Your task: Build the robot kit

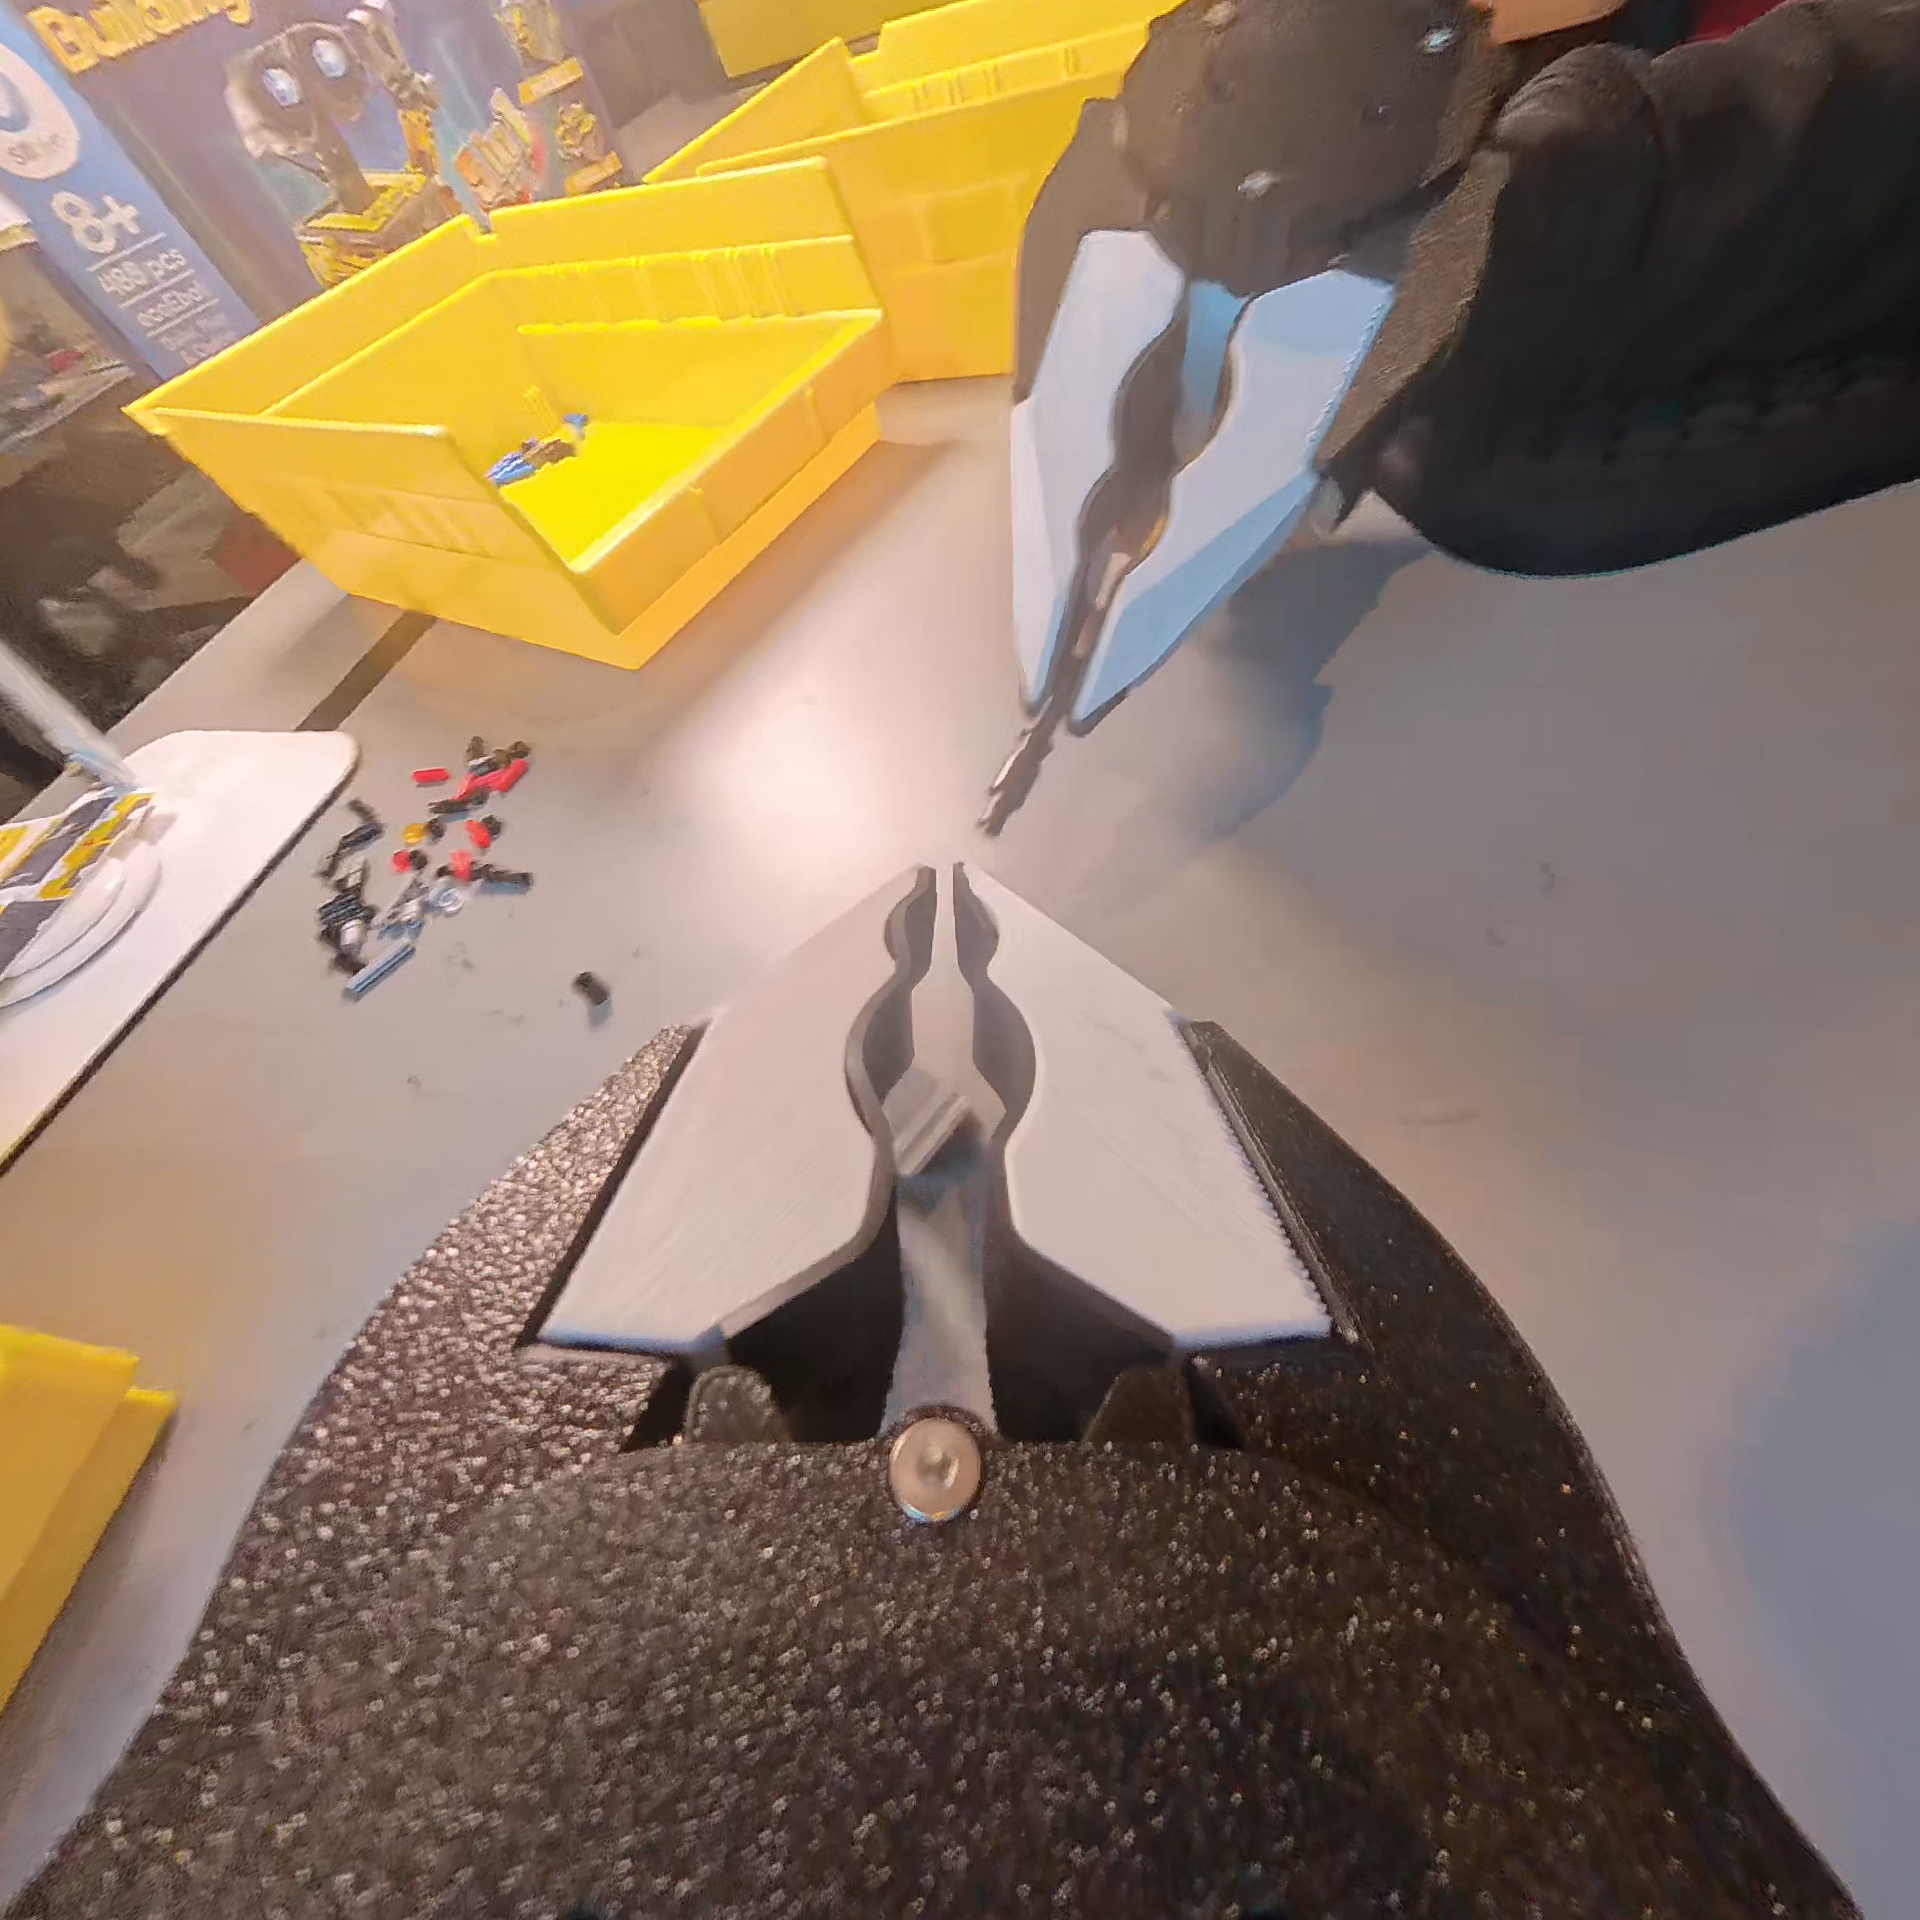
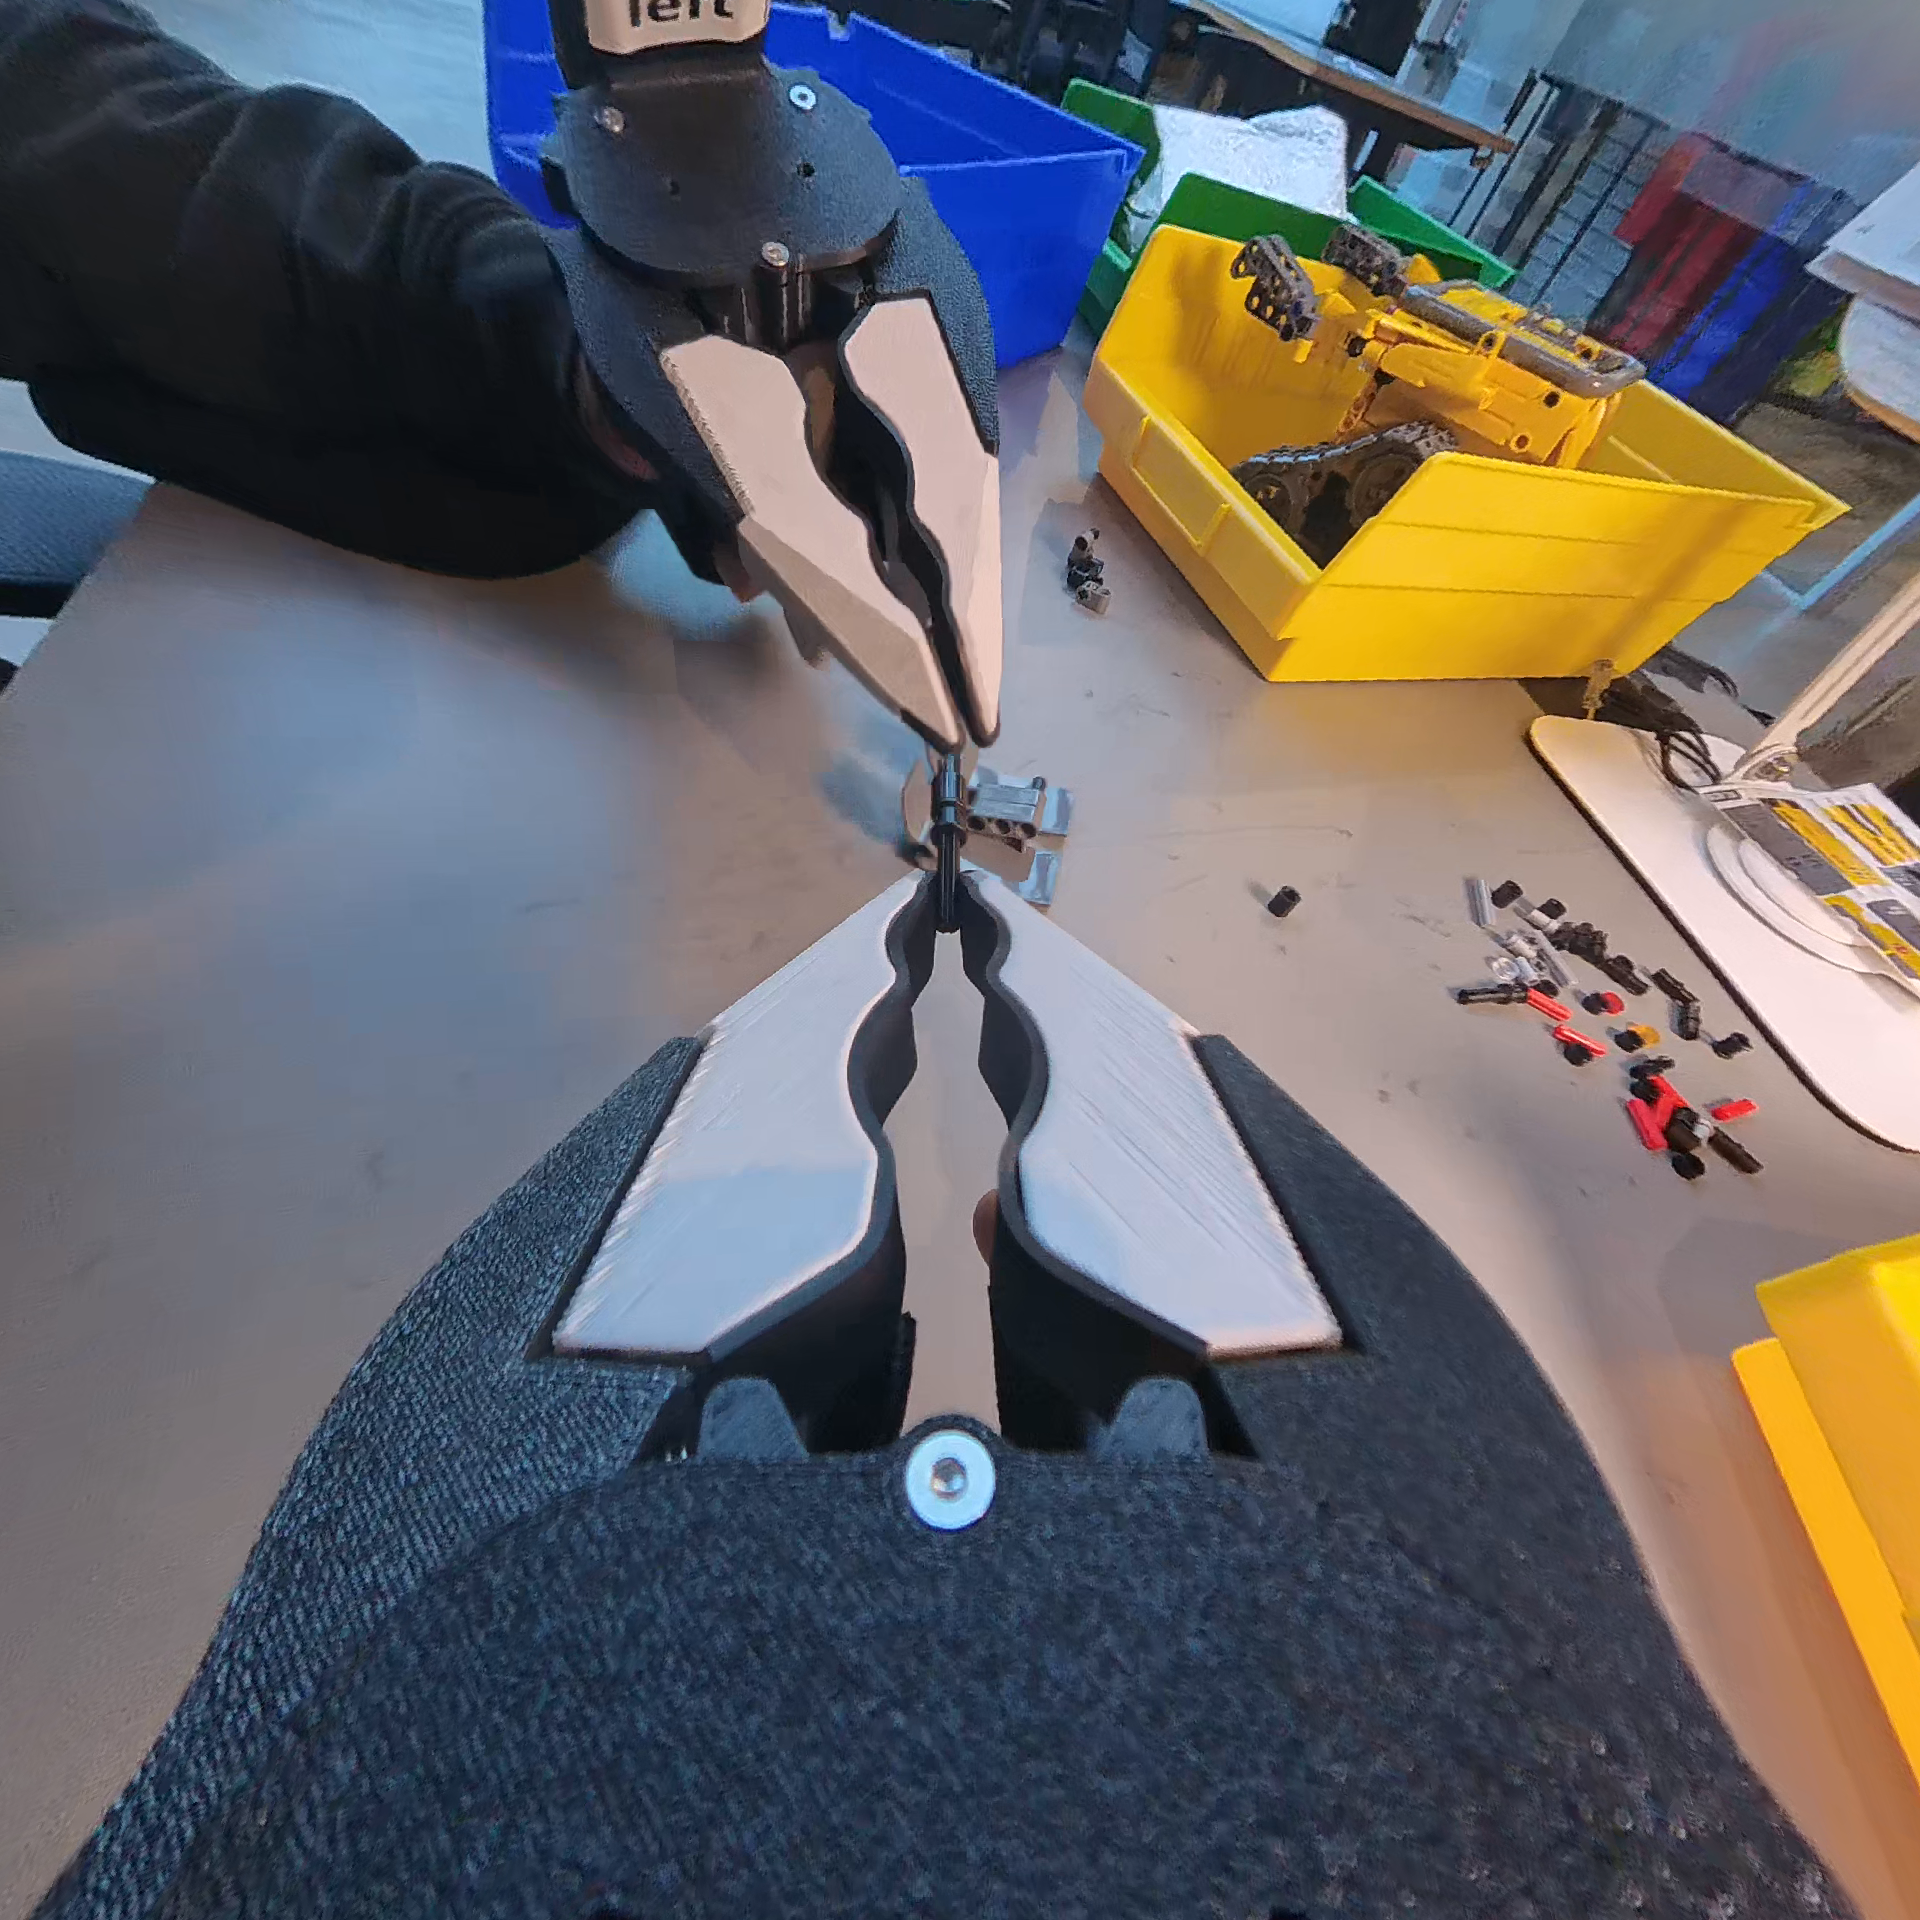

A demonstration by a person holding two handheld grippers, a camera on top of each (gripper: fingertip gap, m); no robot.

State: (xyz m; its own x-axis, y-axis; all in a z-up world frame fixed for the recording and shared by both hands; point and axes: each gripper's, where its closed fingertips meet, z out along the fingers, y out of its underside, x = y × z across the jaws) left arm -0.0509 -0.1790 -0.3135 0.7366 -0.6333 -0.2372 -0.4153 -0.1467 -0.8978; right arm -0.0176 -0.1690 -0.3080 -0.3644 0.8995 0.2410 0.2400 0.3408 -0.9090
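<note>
- The grey desk (image 2: 416, 831) carries everything here.
- A blue bin (image 2: 977, 166) stands at the far edge, with green bins (image 2: 1226, 208) beside it.
- A yellow bin (image 2: 1455, 582) holds a yellow toy vehicle (image 2: 1444, 364) with black tracks; another yellow bin (image 1: 582, 447) has a few small pieces in it.
- A printed box (image 1: 135, 208) stands behind the bins; its writing is left unread.
- A white board (image 2: 1683, 883) lies beside a printed booklet (image 2: 1829, 862).
- The left gripper (image 2: 961, 732), labelled on its top, has its fingers closed on the upper end of a thin black rod (image 2: 948, 831).
- The right gripper (image 2: 948, 896) has its fingers closed on the rod's lower end; the rod stands just above the desk between the tips.
- A grey brick part (image 2: 1013, 816) lies just behind the rod.
- Loose pieces (image 2: 1621, 1029), black, red and grey, are scattered near the board.
</note>
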